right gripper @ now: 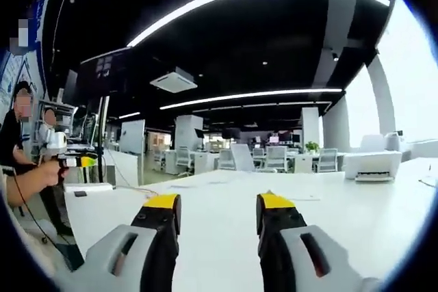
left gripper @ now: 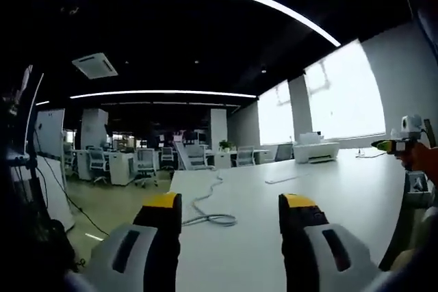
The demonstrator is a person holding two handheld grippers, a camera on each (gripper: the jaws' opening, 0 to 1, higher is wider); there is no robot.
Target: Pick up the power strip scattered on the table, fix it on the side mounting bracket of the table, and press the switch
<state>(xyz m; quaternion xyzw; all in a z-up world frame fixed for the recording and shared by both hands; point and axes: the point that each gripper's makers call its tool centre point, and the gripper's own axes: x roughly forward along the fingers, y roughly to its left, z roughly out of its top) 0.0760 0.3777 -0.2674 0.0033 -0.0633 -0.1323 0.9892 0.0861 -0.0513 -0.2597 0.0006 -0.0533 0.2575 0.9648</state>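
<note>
My left gripper [left gripper: 230, 203] stands open above the near edge of a long white table [left gripper: 328, 189], with nothing between its yellow-tipped jaws. Just beyond the jaws a grey cable [left gripper: 205, 213] lies looped on the tabletop and runs away along it. My right gripper [right gripper: 219, 203] is also open and holds nothing over the same white table [right gripper: 356, 203]. At the right edge of the left gripper view, a hand holds the right gripper [left gripper: 391, 145] above the table. At the left of the right gripper view, a person's hand holds the left gripper [right gripper: 76, 161].
A white printer [left gripper: 316, 150] sits at the table's far end by the windows, seen too as the printer [right gripper: 371, 165]. A small dark object [right gripper: 81, 193] lies at the table's left side. Office desks and chairs [left gripper: 145, 165] stand beyond, with a whiteboard [left gripper: 49, 135] at the left.
</note>
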